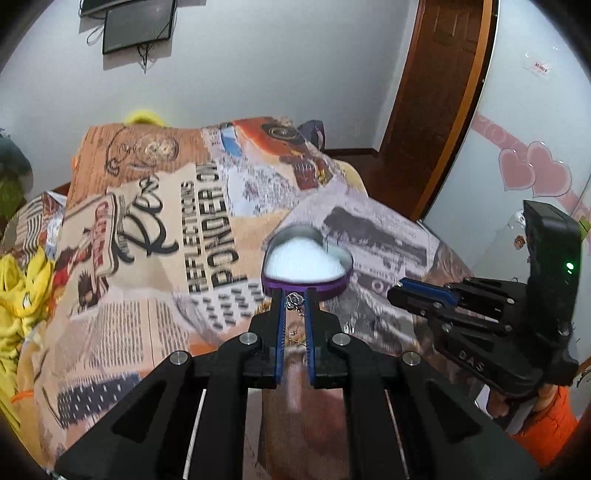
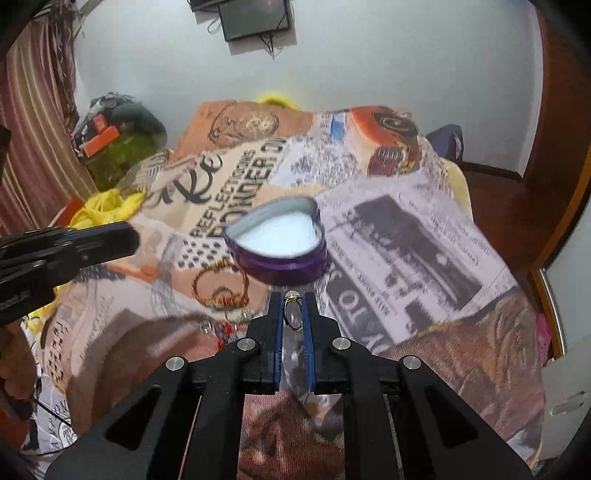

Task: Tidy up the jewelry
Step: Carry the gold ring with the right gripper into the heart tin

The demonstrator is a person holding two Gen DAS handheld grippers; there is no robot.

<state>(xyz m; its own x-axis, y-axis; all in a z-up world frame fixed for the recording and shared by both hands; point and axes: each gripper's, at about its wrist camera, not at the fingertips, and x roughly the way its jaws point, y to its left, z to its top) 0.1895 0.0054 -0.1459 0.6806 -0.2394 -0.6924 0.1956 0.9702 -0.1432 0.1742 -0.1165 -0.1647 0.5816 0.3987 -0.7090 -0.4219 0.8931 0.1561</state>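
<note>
While both grippers hang above the printed bedspread, this is how things lie:

Left gripper (image 1: 294, 293): jaws drawn narrow on a small silver chain piece (image 1: 293, 300), pinched near the fingertips; what kind of jewelry it is cannot be told.

Right gripper (image 2: 293, 295): jaws narrow on a gold ring (image 2: 293, 313) with a pale stone at its top, gripped between the blue pads (image 2: 279, 325).

Heart box (image 2: 277, 240): purple, heart-shaped, lid off, white padding inside; it sits on the bedspread (image 2: 406, 229) just beyond both sets of fingertips. Through the left camera its near rim lies right at the fingertips.

Loose jewelry: a gold and reddish bracelet (image 2: 218, 284) lies on the bedspread near the box, to its left in the right camera view, with a few smaller pieces (image 2: 221, 328) beside it, too blurred to name.

Grippers to each other: apart, each showing at the edge of the other's view.

Room: dark screen (image 2: 255, 18) on the white wall, wooden door frame (image 1: 443, 110) to the right.
</note>
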